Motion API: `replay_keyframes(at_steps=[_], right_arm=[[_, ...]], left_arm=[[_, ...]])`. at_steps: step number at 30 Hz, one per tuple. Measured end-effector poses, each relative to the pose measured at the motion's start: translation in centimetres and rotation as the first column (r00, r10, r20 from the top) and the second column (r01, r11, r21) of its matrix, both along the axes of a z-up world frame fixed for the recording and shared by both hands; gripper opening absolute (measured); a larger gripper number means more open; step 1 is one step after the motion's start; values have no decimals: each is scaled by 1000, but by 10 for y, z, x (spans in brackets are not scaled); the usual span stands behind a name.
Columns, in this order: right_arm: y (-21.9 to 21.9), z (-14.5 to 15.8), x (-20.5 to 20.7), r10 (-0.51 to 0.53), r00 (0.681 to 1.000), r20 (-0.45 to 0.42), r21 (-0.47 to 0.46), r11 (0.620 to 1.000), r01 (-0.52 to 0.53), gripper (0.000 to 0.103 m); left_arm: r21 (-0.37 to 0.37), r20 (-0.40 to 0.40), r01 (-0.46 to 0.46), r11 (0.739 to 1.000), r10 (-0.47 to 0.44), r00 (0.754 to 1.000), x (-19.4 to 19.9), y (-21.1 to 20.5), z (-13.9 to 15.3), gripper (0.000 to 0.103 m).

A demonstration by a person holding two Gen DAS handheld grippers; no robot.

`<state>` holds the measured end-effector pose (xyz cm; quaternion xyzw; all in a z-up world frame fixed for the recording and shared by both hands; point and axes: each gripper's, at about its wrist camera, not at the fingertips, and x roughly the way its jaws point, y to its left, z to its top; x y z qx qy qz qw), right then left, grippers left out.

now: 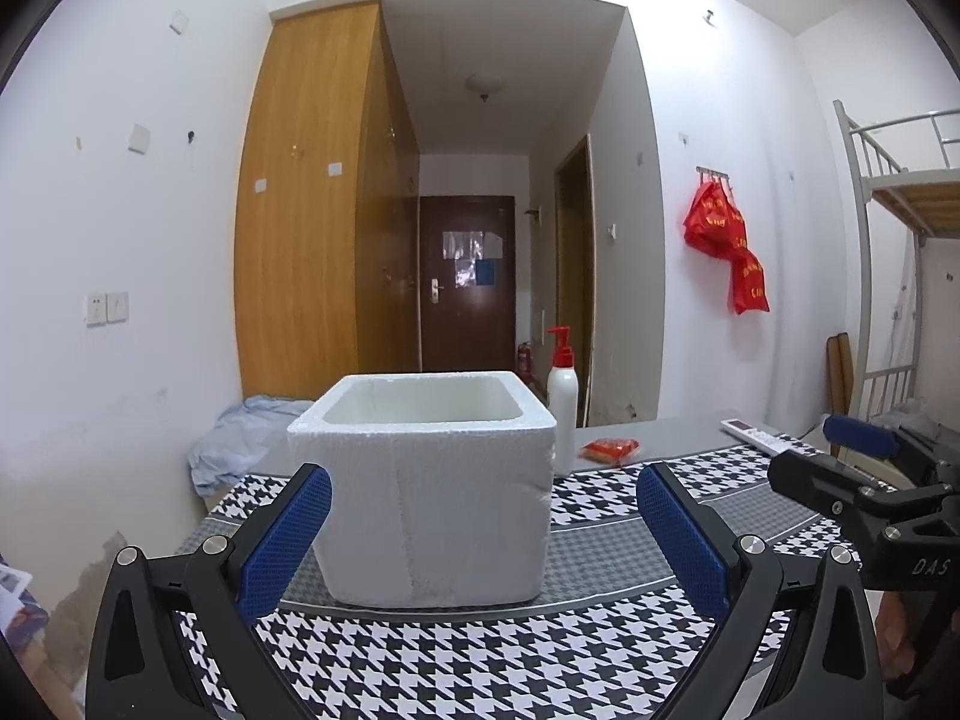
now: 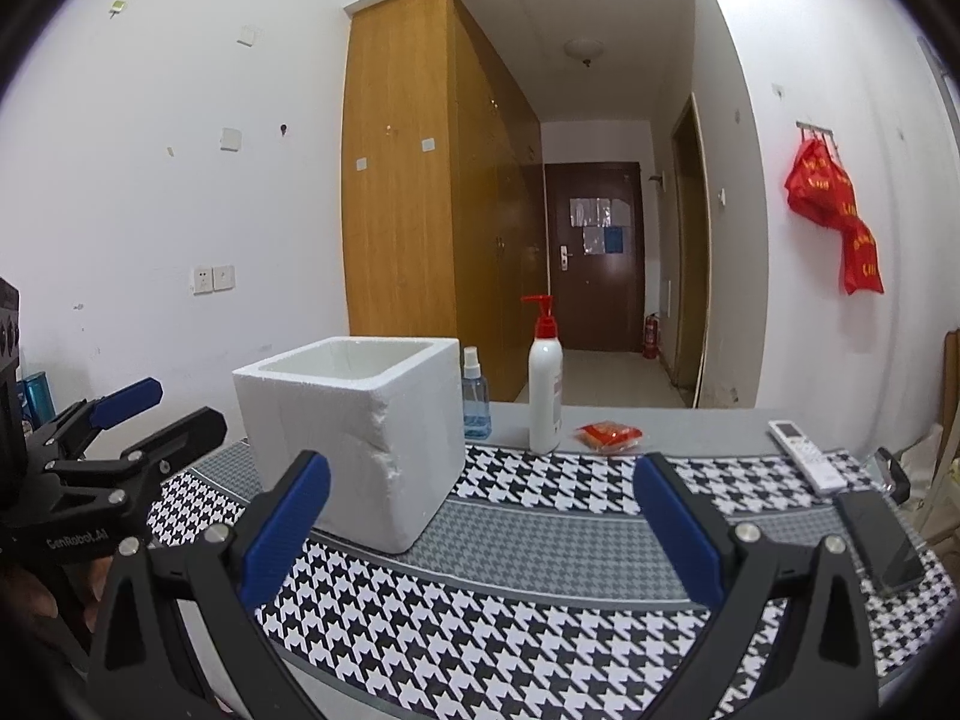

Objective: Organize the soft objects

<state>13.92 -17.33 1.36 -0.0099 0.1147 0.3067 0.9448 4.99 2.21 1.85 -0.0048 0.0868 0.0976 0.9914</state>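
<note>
A white foam box [image 1: 429, 486] stands open-topped on the houndstooth cloth [image 1: 480, 660]; it also shows in the right wrist view [image 2: 354, 432]. My left gripper [image 1: 483, 534] is open and empty, its blue pads either side of the box's near face, a little short of it. My right gripper [image 2: 483, 531] is open and empty, to the right of the box. A small red soft packet [image 1: 611, 451] lies behind the box to the right; it also shows in the right wrist view [image 2: 609, 435]. The box's inside is hidden.
A white pump bottle [image 2: 545, 384] and a blue spray bottle [image 2: 476, 399] stand behind the box. A white remote [image 2: 807, 455] and a black phone [image 2: 882, 543] lie at the right. A light blue cloth [image 1: 240, 438] is heaped at the far left.
</note>
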Motion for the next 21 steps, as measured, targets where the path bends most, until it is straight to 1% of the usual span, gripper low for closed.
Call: replay_keyframes(at_steps=[7, 12, 18, 21], right_arm=[[3, -8, 1, 28, 999, -22, -8, 1000, -28, 102], [5, -8, -1, 46, 999, -17, -10, 999, -46, 102], [9, -10, -3, 60, 998, -21, -22, 998, -61, 102], [10, -9, -2, 64, 998, -27, -14, 998, -64, 102]], left_arm=[[-20, -31, -7, 1000, 7, 999, 2, 4, -8, 102], [-30, -45, -21, 999, 20, 999, 1, 7, -12, 102], [-34, -45, -18, 999, 16, 999, -2, 7, -14, 102], [-31, -43, -22, 999, 20, 999, -3, 7, -14, 102]])
